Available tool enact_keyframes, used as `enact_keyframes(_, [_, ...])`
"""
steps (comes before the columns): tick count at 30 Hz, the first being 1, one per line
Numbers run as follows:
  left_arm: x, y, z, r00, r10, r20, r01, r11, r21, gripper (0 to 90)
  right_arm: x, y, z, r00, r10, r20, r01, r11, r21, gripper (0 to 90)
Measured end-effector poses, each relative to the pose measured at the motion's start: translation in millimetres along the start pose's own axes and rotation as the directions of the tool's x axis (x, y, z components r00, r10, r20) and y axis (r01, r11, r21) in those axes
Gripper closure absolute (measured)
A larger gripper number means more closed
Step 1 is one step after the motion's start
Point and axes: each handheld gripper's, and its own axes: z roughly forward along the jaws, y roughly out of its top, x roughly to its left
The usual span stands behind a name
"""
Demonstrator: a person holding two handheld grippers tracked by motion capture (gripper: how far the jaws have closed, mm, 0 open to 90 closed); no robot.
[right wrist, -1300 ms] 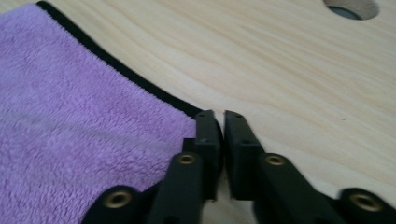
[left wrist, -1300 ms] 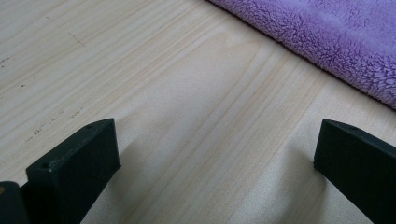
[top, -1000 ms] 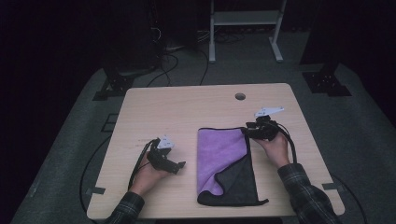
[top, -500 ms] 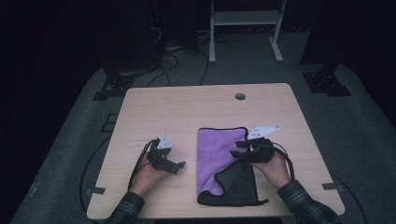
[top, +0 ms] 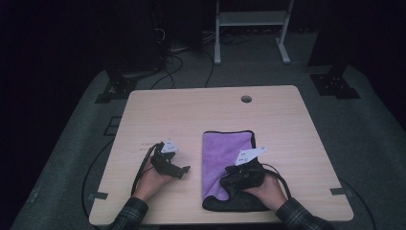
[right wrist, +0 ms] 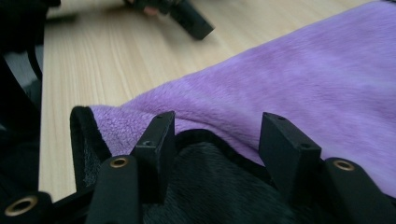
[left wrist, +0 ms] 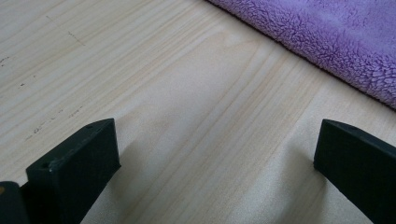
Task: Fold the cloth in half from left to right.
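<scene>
A purple towel (top: 227, 153) with a black underside lies on the wooden table (top: 191, 115), right of centre. Its near end is bunched, with the black side up. My right gripper (top: 227, 179) sits low over that near end and points left. In the right gripper view its jaws (right wrist: 219, 140) straddle the black hem, where the purple pile (right wrist: 289, 79) begins. They have just been opening and no pad presses on the cloth. My left gripper (top: 185, 169) rests on bare wood left of the towel, its jaws (left wrist: 215, 158) wide open and empty, the towel's edge (left wrist: 336, 42) beyond them.
A round cable hole (top: 246, 99) sits near the table's far edge. Cables (top: 143, 165) trail from the grippers, the left one over the table's near edge. A white stand (top: 249, 19) and dark equipment stand on the floor beyond. The left gripper (right wrist: 187, 18) lies ahead of the right one.
My right gripper has moved from the towel's far right corner toward the person and leftward. The black strip along the towel's right side is now bunched at the near end. The left hand stayed put.
</scene>
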Motion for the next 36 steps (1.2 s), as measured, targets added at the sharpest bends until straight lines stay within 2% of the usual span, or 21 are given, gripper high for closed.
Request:
enact_keyframes(3, [0.0,0.0,0.0,1.0000,-0.001,0.000,0.001,1.0000,0.000,0.0,3.7,-1.2,9.1,0.9996,-0.026,0.006,0.026,0.9989,0.038,47.0])
enact_keyframes(6, [0.5,0.1,-0.4,1.0000,0.007,0.000,-0.007,1.0000,0.006,0.0,7.2,-3.1,14.0,0.9985,-0.054,0.010,0.053,0.9964,0.065,54.0])
enact_keyframes(10, [0.5,0.1,-0.4,1.0000,0.007,0.000,-0.007,1.0000,0.006,0.0,9.7,-4.1,14.9,0.9950,-0.091,0.043,0.087,0.9924,0.087,72.7])
enact_keyframes(11, [0.5,0.1,-0.4,1.0000,0.008,0.000,-0.008,0.9999,0.007,0.0,10.1,-4.2,14.3,0.9947,-0.092,0.045,0.088,0.9924,0.086,78.4])
enact_keyframes(13, [0.3,0.0,-0.2,1.0000,0.005,0.000,-0.005,1.0000,0.004,0.0,9.1,-4.0,12.2,0.9947,-0.099,0.029,0.096,0.9921,0.081,82.5])
enact_keyframes(17, [0.0,0.0,0.0,1.0000,0.000,0.000,0.000,1.0000,0.000,0.0,9.1,-3.1,5.5,0.9959,-0.090,0.010,0.089,0.9934,0.073,84.1])
enact_keyframes(22, [-0.1,-0.1,-0.1,1.0000,-0.001,0.000,0.001,1.0000,-0.001,0.0,8.9,-6.8,-18.9,0.9984,-0.055,-0.013,0.055,0.9984,0.013,84.7])
enact_keyframes(28, [-0.2,-0.3,-0.3,1.0000,0.001,0.000,-0.001,1.0000,0.000,0.0,12.1,-20.1,-43.8,0.9993,-0.038,-0.005,0.038,0.9992,-0.014,85.0])
enact_keyframes(36, [-0.7,-0.7,-1.3,1.0000,0.002,-0.001,-0.002,1.0000,0.006,0.0,15.4,-42.2,-72.3,0.9999,0.009,0.012,-0.008,0.9997,-0.023,85.1])
